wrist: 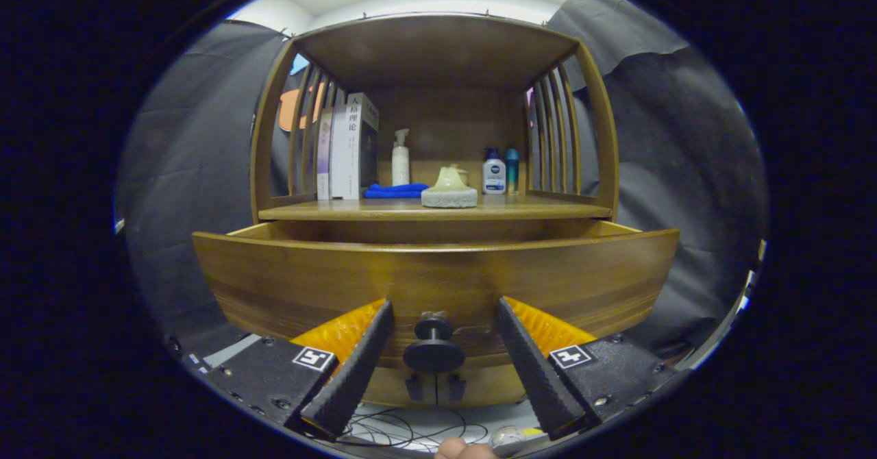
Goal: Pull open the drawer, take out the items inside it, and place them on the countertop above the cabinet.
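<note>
books point(344, 145), bottles above open drawer point(436, 274)

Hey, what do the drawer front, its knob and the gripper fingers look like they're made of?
Drawer front: likely wood, brown with a satin sheen; streaky grain lines show. Knob: dark and smooth, perhaps metal or plastic; the look leaves it open. Fingers: black with fine ribbing, probably rubbery pads on orange plastic backing. The gripper stands open either side of the knob, not touching it.

We see the wooden drawer point(438, 277) pulled out under the tabletop point(438, 209), its round black knob point(434, 355) between our tongs point(438, 322), untouched. On the tabletop: upright books point(346, 147) left, folded blue cloth point(395, 190), white pump bottle point(400, 157) behind it, 2 small bottles point(500, 171) right.
</note>
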Action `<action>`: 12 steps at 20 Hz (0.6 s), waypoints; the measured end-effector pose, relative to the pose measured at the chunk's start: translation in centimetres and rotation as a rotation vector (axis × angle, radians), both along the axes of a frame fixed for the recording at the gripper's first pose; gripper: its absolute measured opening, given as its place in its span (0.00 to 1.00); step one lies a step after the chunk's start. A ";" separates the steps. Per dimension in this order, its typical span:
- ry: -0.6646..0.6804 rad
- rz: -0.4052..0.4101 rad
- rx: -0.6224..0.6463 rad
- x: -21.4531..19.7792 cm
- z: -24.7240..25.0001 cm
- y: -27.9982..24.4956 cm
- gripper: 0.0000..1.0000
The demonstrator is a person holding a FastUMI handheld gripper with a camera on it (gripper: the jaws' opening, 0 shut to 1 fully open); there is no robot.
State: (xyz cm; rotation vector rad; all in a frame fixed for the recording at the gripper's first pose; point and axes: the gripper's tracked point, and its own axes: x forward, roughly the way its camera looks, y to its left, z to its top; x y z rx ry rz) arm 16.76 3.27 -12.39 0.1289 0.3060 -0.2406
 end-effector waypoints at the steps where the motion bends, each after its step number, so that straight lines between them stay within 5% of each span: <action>1: 0.003 0.000 0.000 0.3 0.0 -0.1 1.00; 12: -0.007 0.015 -0.011 4.1 -0.6 -1.3 1.00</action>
